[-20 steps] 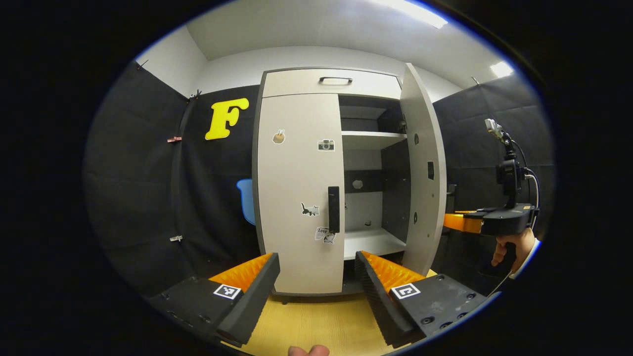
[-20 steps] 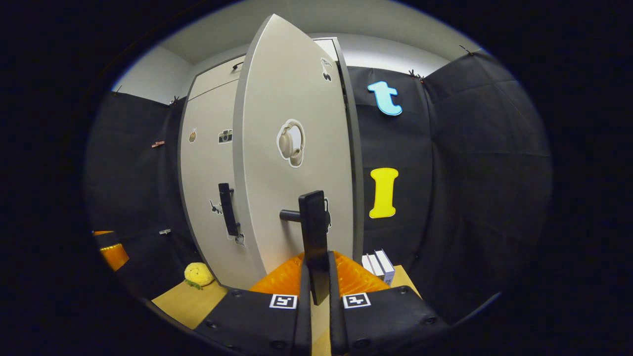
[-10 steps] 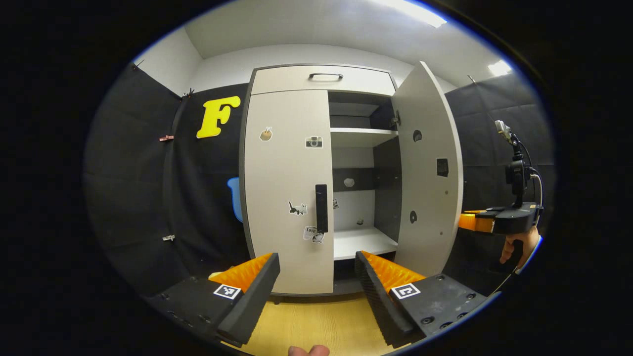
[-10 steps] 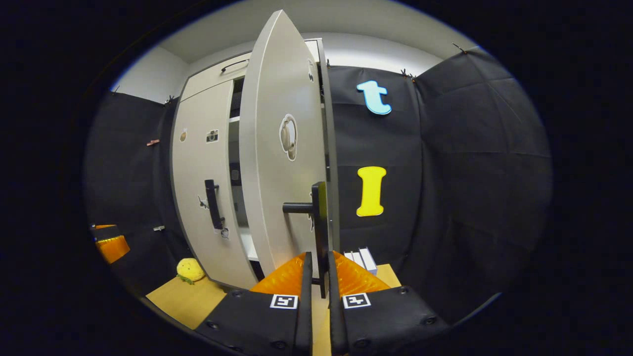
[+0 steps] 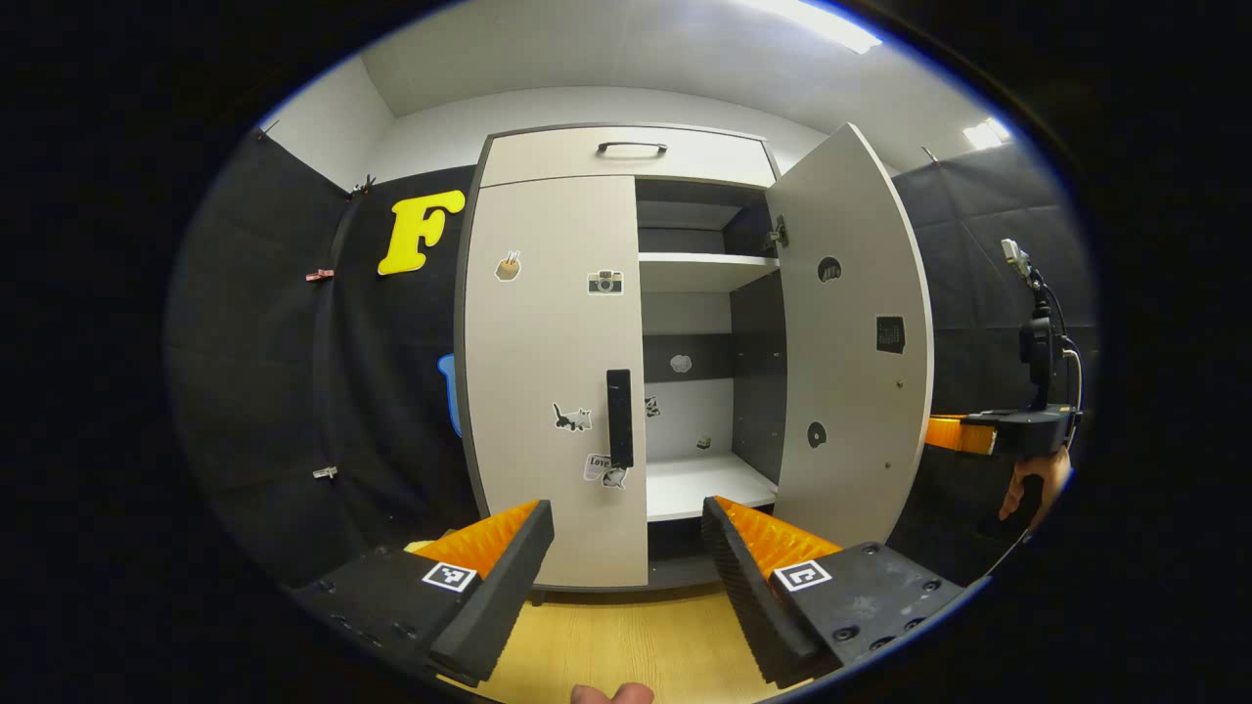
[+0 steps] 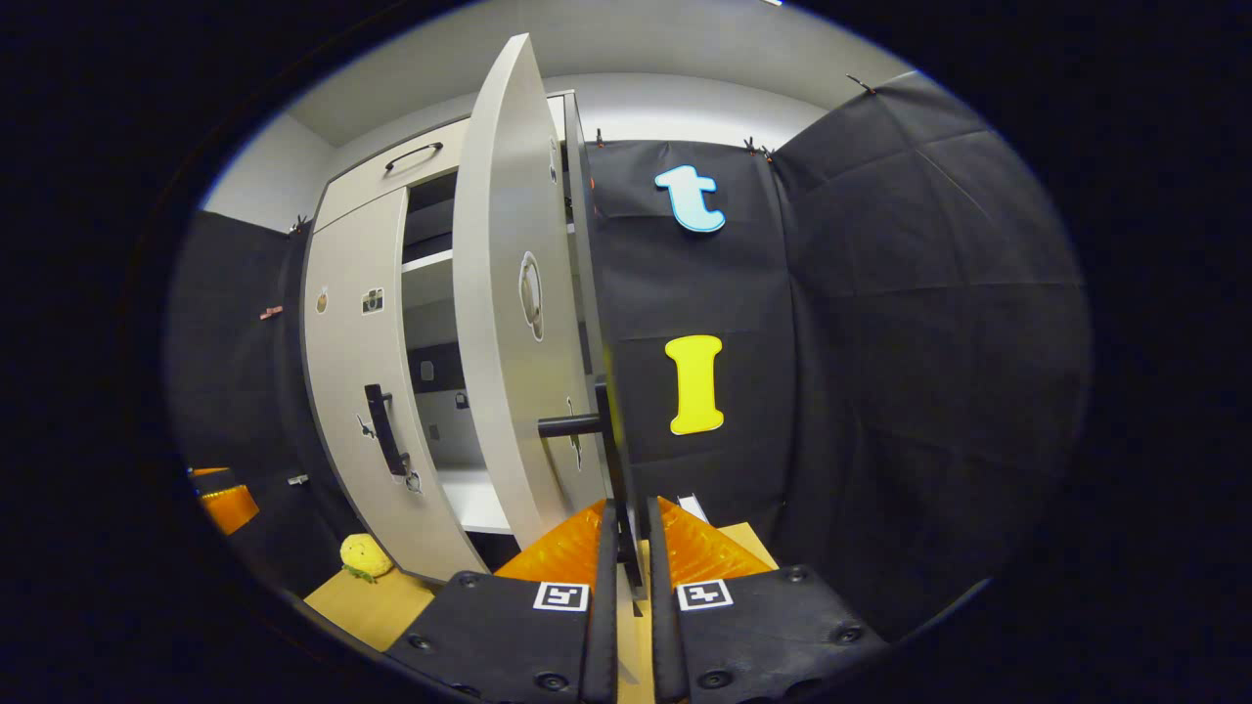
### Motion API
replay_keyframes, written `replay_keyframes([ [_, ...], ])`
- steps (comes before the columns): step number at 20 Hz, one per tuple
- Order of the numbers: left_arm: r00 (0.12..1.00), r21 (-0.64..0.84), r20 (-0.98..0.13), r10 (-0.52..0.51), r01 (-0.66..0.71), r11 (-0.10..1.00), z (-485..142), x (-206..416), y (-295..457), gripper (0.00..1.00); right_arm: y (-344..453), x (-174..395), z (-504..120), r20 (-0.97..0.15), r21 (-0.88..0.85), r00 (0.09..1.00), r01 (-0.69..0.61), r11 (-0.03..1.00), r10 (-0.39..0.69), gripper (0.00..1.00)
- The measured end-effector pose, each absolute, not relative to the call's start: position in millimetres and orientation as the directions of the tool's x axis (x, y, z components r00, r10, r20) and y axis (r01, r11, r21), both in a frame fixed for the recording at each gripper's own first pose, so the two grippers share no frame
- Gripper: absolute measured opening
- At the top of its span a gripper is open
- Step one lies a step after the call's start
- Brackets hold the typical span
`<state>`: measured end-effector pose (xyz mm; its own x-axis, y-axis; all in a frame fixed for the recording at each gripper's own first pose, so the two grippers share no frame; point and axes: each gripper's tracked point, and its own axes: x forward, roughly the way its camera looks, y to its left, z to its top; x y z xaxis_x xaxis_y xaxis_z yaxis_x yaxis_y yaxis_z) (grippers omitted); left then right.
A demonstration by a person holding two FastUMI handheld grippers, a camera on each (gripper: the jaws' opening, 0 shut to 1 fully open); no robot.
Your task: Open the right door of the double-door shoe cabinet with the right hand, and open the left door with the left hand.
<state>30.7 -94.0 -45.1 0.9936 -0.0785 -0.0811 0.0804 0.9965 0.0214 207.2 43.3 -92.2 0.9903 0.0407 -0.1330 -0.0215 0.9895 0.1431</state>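
Jaws of right gripper (image 6: pixel 626 533) closed to a narrow slot, both fingers clamped on the black bar handle (image 6: pixel 614 460) of the right door (image 6: pixel 499 323). Jaws of left gripper (image 5: pixel 626 548) spread wide, nothing between them, held clear of the shoe cabinet (image 5: pixel 626 156) above the wooden floor (image 5: pixel 626 636). Left gripper view: right door (image 5: pixel 856 342) swung well out on its hinges at about 2 o'clock, inner face turned toward the camera; left door (image 5: pixel 548 372) shut flush at 11 o'clock, its black vertical handle (image 5: pixel 619 418) just above the gap between the fingers and apart from them. Open right half of cabinet showing a white upper shelf (image 5: pixel 704 272), a dark back panel and a white lower shelf (image 5: pixel 699 484). Stickers on the left door front. Drawer front with a dark pull (image 5: pixel 632 148) across the cabinet top at 12 o'clock. Right gripper (image 5: pixel 998 432) also seen here at 3 o'clock, behind the open door's edge, with a hand (image 5: pixel 1035 484) under it. Right gripper view: right door seen nearly edge-on at 12 o'clock; left door (image 6: pixel 352 391) and its handle (image 6: pixel 385 442) at 9 o'clock; small yellow plush toy (image 6: pixel 364 557) on the floor at 8 o'clock, near the cabinet's foot; part of left gripper (image 6: pixel 225 499) at far 9 o'clock.
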Motion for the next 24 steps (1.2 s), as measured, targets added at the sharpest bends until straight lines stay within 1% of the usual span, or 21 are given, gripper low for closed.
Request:
replay_keyframes([
  [4, 0.995, 0.027, -0.077, -0.062, 0.064, 0.998, -42, 53, -95, 0.94, 32, 205, -85, -0.109, 0.095, 0.994, -0.012, 0.995, 0.023, 0.18],
  [5, 0.996, 0.028, -0.072, -0.058, 0.061, 0.998, -41, 60, -97, 0.95, 31, 202, -82, -0.095, 0.098, 0.995, -0.018, 0.995, 0.027, 0.14],
  [6, 0.996, 0.029, -0.066, -0.059, 0.061, 0.998, -39, 67, -99, 0.94, 31, 206, -80, -0.084, 0.101, 0.996, -0.011, 0.995, 0.020, 0.21],
  [7, 0.996, 0.031, -0.057, -0.062, 0.064, 0.997, -37, 75, -101, 0.95, 30, 207, -79, -0.074, 0.107, 0.997, -0.005, 0.994, 0.013, 0.31],
  [8, 0.996, 0.032, -0.044, -0.076, 0.077, 0.997, -34, 85, -105, 0.94, 31, 208, -78, -0.067, 0.120, 0.998, 0.000, 0.993, 0.008, 0.31],
  [10, 0.994, 0.030, -0.024, -0.110, 0.110, 0.993, -31, 105, -116, 0.94, 37, 206, -79, -0.075, 0.149, 0.997, -0.013, 0.989, 0.024, 0.48],
  [11, 0.993, 0.028, -0.022, -0.116, 0.117, 0.993, -31, 115, -118, 0.94, 37, 203, -81, -0.089, 0.155, 0.996, -0.011, 0.988, 0.026, 0.72],
  [12, 0.993, 0.026, -0.021, -0.115, 0.116, 0.993, -31, 125, -119, 0.94, 34, 200, -82, -0.102, 0.156, 0.995, -0.001, 0.988, 0.017, 0.78],
  [13, 0.994, 0.025, -0.018, -0.112, 0.113, 0.993, -31, 136, -119, 0.94, 34, 200, -85, -0.105, 0.155, 0.994, 0.003, 0.988, 0.014, 0.99],
  [15, 0.995, 0.030, -0.012, -0.098, 0.098, 0.995, -31, 159, -116, 0.94, 27, 196, -87, -0.113, 0.138, 0.994, 0.024, 0.990, -0.008, 1.00],
  [16, 0.996, 0.034, -0.015, -0.087, 0.088, 0.996, -34, 172, -113, 0.94, 24, 195, -87, -0.116, 0.130, 0.993, 0.028, 0.991, -0.012, 0.96],
  [17, 0.997, 0.037, -0.021, -0.081, 0.082, 0.996, -38, 183, -111, 0.94, 23, 195, -88, -0.117, 0.125, 0.993, 0.029, 0.992, -0.014, 0.96],
  [21, 0.998, 0.027, -0.027, -0.055, 0.056, 0.998, -50, 225, -101, 0.94, 19, 199, -82, -0.086, 0.134, 0.996, 0.029, 0.991, -0.018, 0.97],
  [24, 0.999, 0.070, -0.041, -0.013, 0.016, 0.997, -60, 252, -93, 0.94, 14, 202, -78, -0.067, 0.129, 0.997, 0.037, 0.991, -0.028, 0.96],
])
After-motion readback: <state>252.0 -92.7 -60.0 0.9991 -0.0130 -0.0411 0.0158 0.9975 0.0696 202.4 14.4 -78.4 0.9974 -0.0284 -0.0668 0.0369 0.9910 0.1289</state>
